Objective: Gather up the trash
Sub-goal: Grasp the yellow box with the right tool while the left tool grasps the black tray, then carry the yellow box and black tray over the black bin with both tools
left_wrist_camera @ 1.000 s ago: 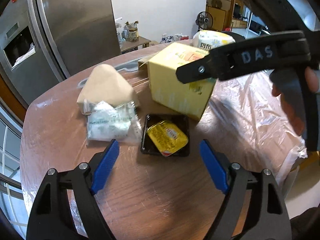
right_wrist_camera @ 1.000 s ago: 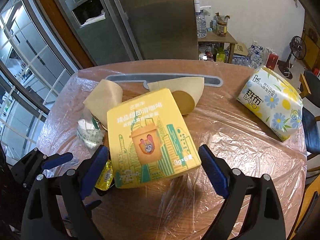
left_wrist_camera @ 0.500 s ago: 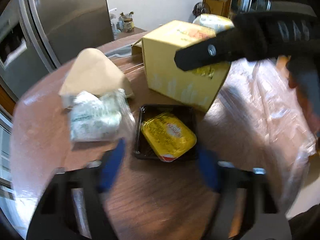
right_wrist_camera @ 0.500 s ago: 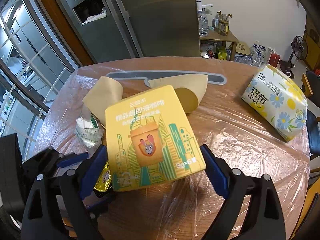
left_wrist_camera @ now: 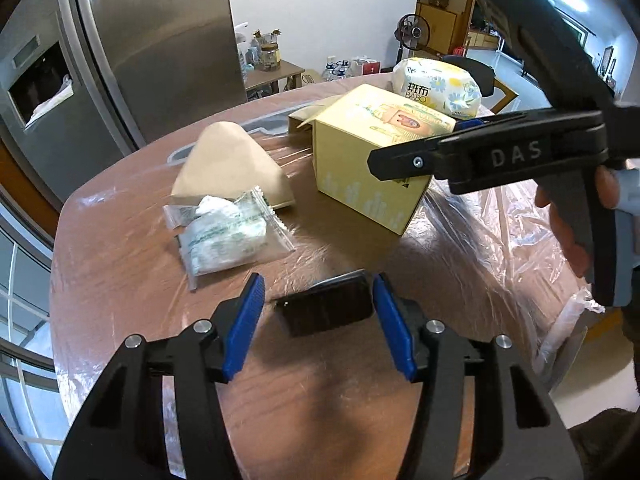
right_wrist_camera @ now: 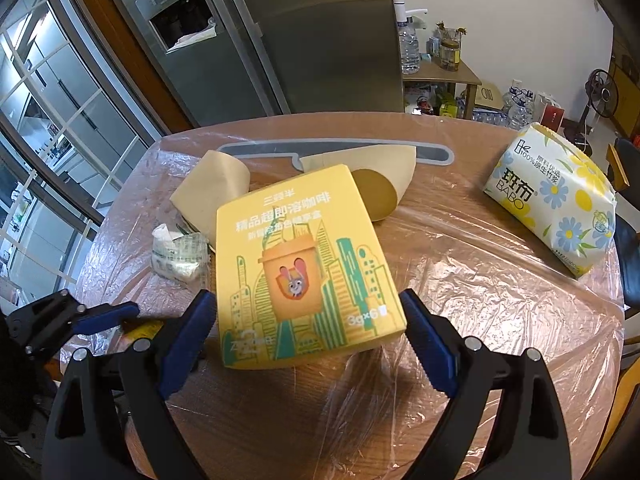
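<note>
1. My left tongs [left_wrist_camera: 318, 312] were clenched on the small black plastic sauce tray [left_wrist_camera: 326, 312]; its short ends sat against the blue pads [left_wrist_camera: 244, 320], and it hung tilted just above the brown round table [left_wrist_camera: 360, 420], which was covered in clear plastic film.
2. I judged that tray light and thin-walled, stiff enough to hold by its ends yet easy to buckle or let slip; a grip across the rim seemed best, not the smooth base; from the right wrist view a scrap of yellow showed at the left tongs, probably its foil lid, though I could not be sure.
3. My right tongs [right_wrist_camera: 308, 340] stood wide around the yellow cardboard coffee box [right_wrist_camera: 304, 268]; the pads lay at its two lower corners, and I took it as grasped, with the box lifted at an angle off the table.
4. The box looked light and fairly stiff, but hollow; I judged the flat side faces the place to hold it, since an open flap showed at its far end.
5. Both tongs pointed steeply down at the table; my right hand [left_wrist_camera: 576, 216] was wrapped around its handle, high in the left wrist view.
6. Left on the table were a clear wrapper of crumpled white tissue [left_wrist_camera: 224, 232] and a tan folded paper [left_wrist_camera: 232, 168] touching it; both seemed soft and light.
</note>
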